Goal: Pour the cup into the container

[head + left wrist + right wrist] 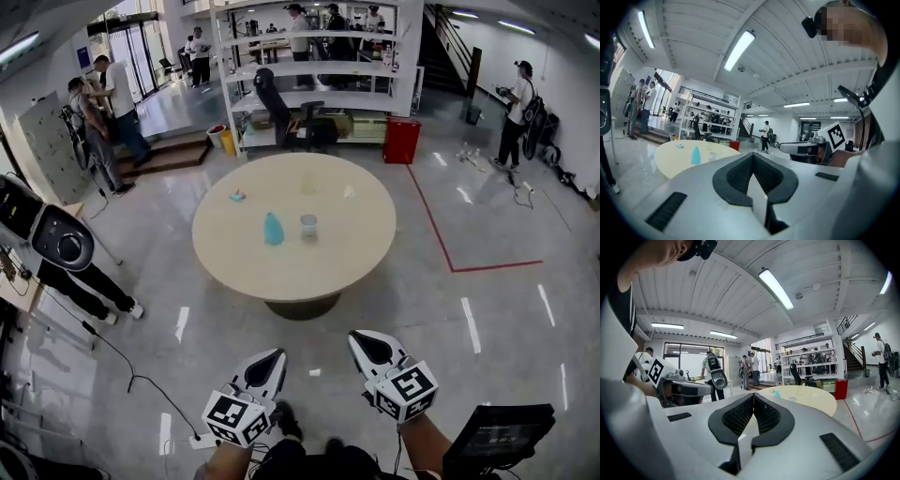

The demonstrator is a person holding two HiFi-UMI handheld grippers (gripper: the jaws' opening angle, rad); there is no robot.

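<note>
Head view: left hand-held gripper (277, 355) and right hand-held gripper (357, 337) level, closed.

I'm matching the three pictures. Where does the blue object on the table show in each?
Head view: blue object near the round table's middle.
Left gripper view: blue object left of centre.
Right gripper view: blue object, tiny, just right of centre.
Shared landmark: the round table.

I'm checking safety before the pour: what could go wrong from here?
The floor cable lies beside the path to the table: a trip hazard. The blue cup and clear container stand close together, so reaching for one might knock the other. The left gripper and right gripper are shut; unopened, they could push the cup over.
</note>
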